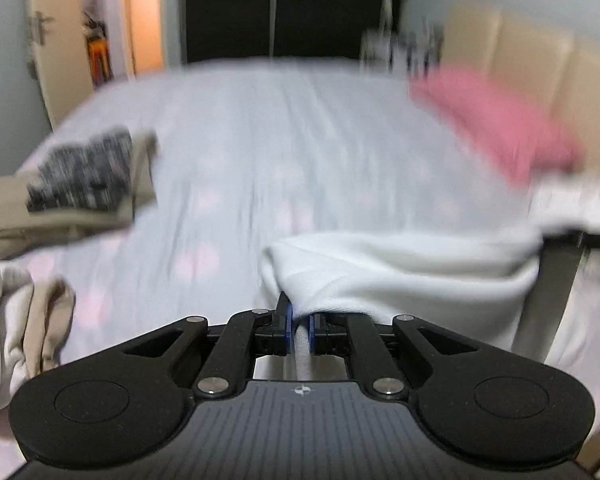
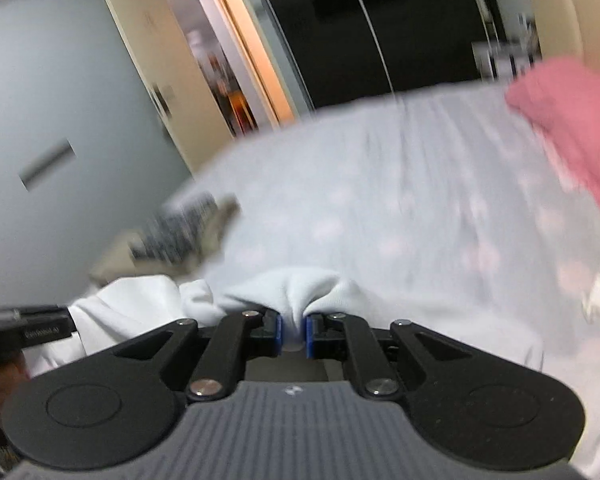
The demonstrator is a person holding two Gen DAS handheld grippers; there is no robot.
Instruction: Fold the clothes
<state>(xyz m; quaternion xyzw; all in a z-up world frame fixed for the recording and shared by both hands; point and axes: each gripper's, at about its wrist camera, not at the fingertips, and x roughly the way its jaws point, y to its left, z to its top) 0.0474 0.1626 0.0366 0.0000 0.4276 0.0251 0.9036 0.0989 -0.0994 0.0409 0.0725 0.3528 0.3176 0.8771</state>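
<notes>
A white garment (image 1: 404, 272) hangs stretched between both grippers above a bed. My left gripper (image 1: 299, 330) is shut on one bunched edge of it, the cloth pinched between the blue pads. My right gripper (image 2: 292, 332) is shut on another bunch of the same white garment (image 2: 292, 292). In the right wrist view the other gripper (image 2: 24, 334) shows at the left edge, with the white cloth running toward it. Both pictures are blurred by motion.
The bed (image 1: 280, 152) has a pale sheet with faint pink dots. A folded beige garment with a dark print (image 1: 80, 184) lies at the left, crumpled cream clothes (image 1: 16, 320) nearer. A pink pillow (image 1: 496, 128) leans on the headboard. Dark wardrobe and doorway stand behind.
</notes>
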